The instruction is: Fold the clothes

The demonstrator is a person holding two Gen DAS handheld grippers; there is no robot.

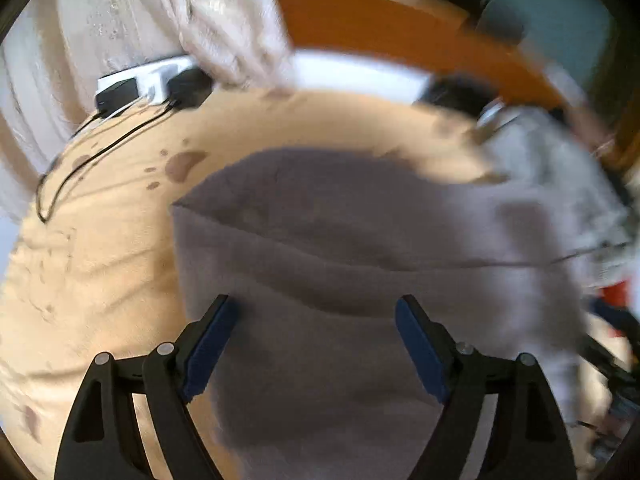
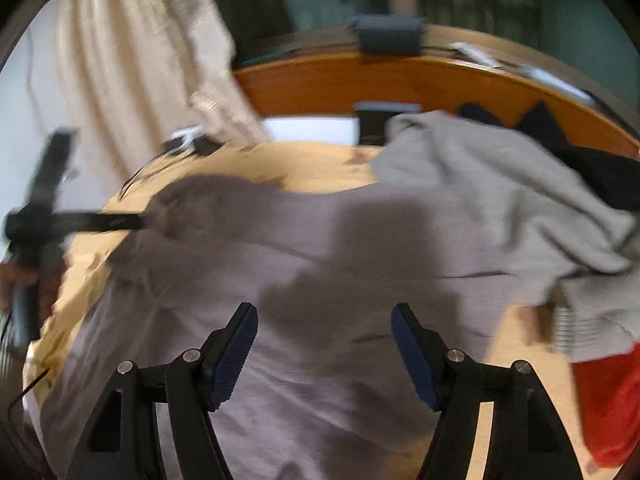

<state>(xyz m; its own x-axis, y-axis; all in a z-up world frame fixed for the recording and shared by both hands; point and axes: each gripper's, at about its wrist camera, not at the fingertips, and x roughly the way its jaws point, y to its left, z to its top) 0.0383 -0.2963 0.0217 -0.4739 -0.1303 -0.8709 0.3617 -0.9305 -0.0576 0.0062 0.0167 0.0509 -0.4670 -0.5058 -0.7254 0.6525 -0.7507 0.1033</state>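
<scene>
A mauve garment [image 1: 360, 240] lies spread flat on the tan spotted bedsheet [image 1: 100, 220]. My left gripper [image 1: 316, 320] hangs open over the garment's left part, with only cloth showing below the blue pads. In the right wrist view the same mauve garment [image 2: 280, 280] fills the middle. My right gripper [image 2: 324, 320] stands open above it with nothing pinched. At that view's left edge a hand [image 2: 16, 276] holds the blurred left tool near the garment's left edge.
A light grey garment [image 2: 480, 200] is heaped at the right, overlapping the mauve one. There is black clothing [image 2: 600, 168] behind it and a red item [image 2: 608, 400] in front. A wooden headboard [image 2: 320, 80], cream curtain [image 1: 160, 12] and power strip with cables [image 1: 152, 84] stand at the back.
</scene>
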